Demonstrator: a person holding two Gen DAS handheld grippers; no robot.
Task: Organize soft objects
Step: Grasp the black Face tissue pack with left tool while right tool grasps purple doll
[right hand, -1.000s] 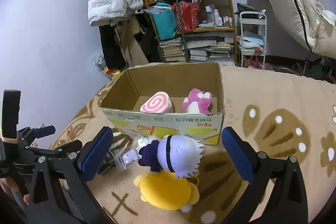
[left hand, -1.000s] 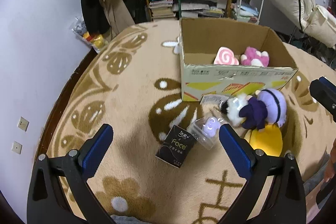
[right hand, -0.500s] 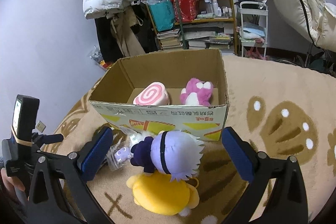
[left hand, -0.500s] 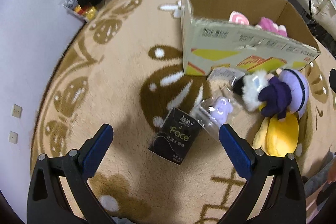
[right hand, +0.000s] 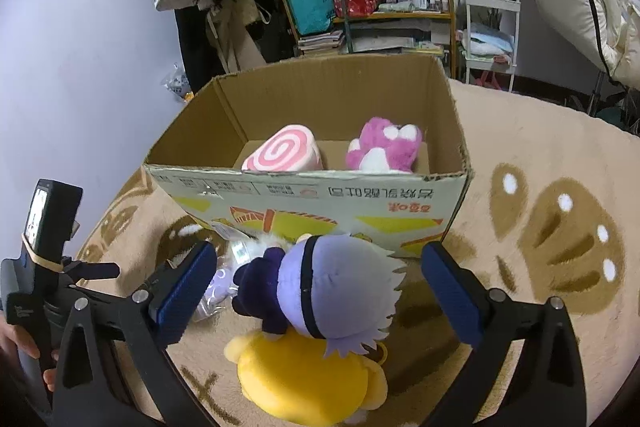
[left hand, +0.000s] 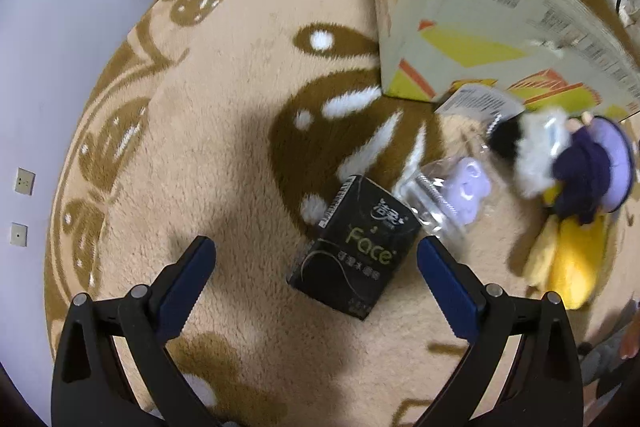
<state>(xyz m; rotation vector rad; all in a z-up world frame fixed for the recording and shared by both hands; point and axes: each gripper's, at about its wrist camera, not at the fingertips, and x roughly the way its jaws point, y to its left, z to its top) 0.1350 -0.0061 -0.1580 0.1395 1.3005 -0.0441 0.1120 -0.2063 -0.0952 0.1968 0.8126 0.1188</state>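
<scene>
Both grippers have dropped toward the rug. Left gripper (left hand: 314,267), jaws wide though just narrowing slightly, straddles the black tissue pack (left hand: 354,247) near the open cardboard box (right hand: 320,195). Right gripper (right hand: 320,285), jaws spread and empty, hangs over the lavender-haired plush doll (right hand: 328,291) lying against the box's front.

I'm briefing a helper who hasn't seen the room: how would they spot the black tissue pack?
Find the open cardboard box on the tan patterned rug. Left of its front corner, beside a clear bag, lies the black tissue pack: the only dark, flat, rectangular item, lettered "Face".
</scene>
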